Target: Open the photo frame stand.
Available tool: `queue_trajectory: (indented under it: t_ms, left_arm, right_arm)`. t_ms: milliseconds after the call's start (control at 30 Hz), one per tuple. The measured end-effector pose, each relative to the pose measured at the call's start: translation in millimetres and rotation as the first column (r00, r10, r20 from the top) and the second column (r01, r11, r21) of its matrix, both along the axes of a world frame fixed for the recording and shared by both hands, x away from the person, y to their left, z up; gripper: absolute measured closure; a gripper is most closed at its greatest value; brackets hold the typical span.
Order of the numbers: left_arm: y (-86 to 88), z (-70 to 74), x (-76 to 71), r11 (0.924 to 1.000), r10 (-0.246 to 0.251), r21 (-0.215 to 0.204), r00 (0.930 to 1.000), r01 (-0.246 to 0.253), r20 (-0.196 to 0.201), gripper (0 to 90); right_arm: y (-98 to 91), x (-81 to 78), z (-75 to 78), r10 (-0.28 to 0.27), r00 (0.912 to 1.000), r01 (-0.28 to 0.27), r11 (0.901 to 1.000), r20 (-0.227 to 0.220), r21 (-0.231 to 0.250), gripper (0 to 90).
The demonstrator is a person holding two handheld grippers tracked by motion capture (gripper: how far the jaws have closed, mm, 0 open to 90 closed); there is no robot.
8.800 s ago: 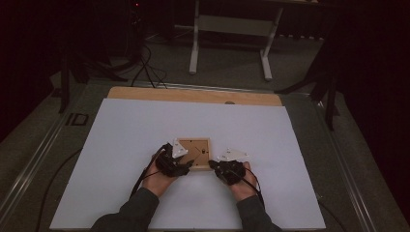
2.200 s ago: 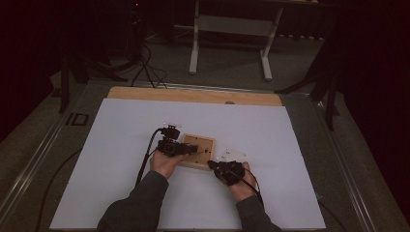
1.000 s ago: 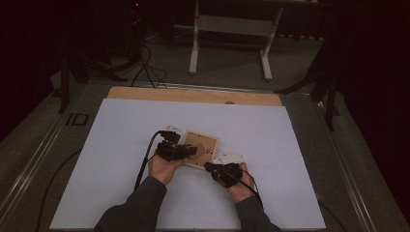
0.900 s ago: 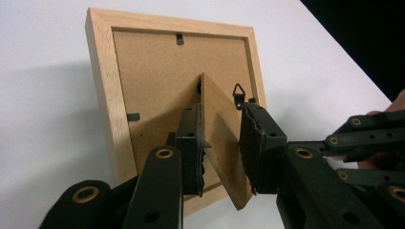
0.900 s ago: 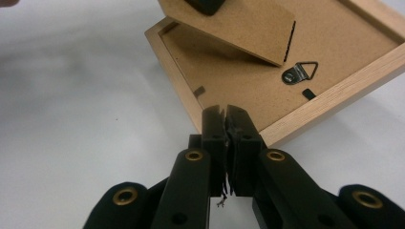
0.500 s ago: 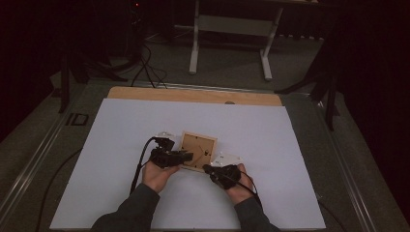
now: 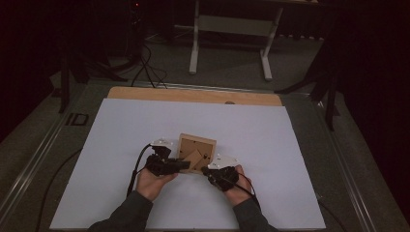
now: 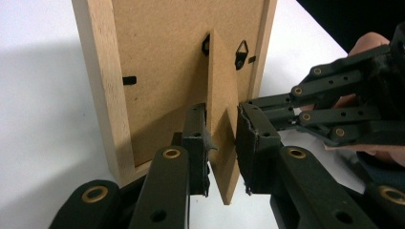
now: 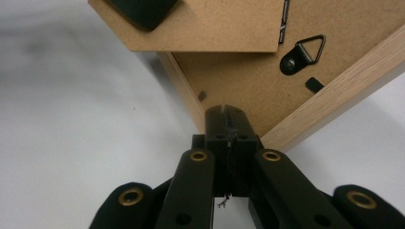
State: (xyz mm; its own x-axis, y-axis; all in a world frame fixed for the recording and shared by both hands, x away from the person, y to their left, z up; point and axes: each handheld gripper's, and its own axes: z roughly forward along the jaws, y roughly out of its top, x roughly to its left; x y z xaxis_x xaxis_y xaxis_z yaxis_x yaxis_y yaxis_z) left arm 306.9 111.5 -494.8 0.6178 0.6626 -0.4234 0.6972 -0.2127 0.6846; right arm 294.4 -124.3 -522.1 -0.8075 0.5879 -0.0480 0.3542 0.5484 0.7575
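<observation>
Picture frame (image 7: 196,152) lies back-up mid-worktop (image 7: 290,145). Right tool (image 9: 228,117), shut, pins its near corner; left tool (image 8: 222,143), half-open and closing, straddles the stand flap (image 8: 222,119). Next: grip and swing it out.

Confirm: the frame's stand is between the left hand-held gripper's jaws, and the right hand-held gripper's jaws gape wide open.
Not open: the right hand-held gripper has its jaws shut, at the frame's corner, as the right gripper view shows. The left hand-held gripper does straddle the stand; its jaws have just been closing.
</observation>
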Motion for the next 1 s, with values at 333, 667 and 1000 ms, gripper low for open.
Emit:
queue_trajectory:
  t_ms: [333,667,1000]
  left_arm:
    - [4.0,-6.7,-7.3,0.9998,-0.022,-0.004,0.9994,0.022,0.028,75.7]
    - [4.5,-9.7,-14.7,0.9989,-0.046,0.013,0.9965,0.045,0.069,76.4]
    - [5.9,-11.8,-17.6,0.9981,-0.061,0.014,0.9941,0.060,0.090,76.7]
  right_arm:
    - [1.3,-2.6,3.1,0.013,0.9998,-0.013,0.9998,0.014,-0.015,88.6]
    - [-12.0,-4.8,21.8,-0.006,0.9976,0.002,0.9986,0.069,0.053,85.6]
    - [-30.7,-2.4,38.4,-0.053,0.9931,0.037,0.9879,0.104,0.151,74.8]
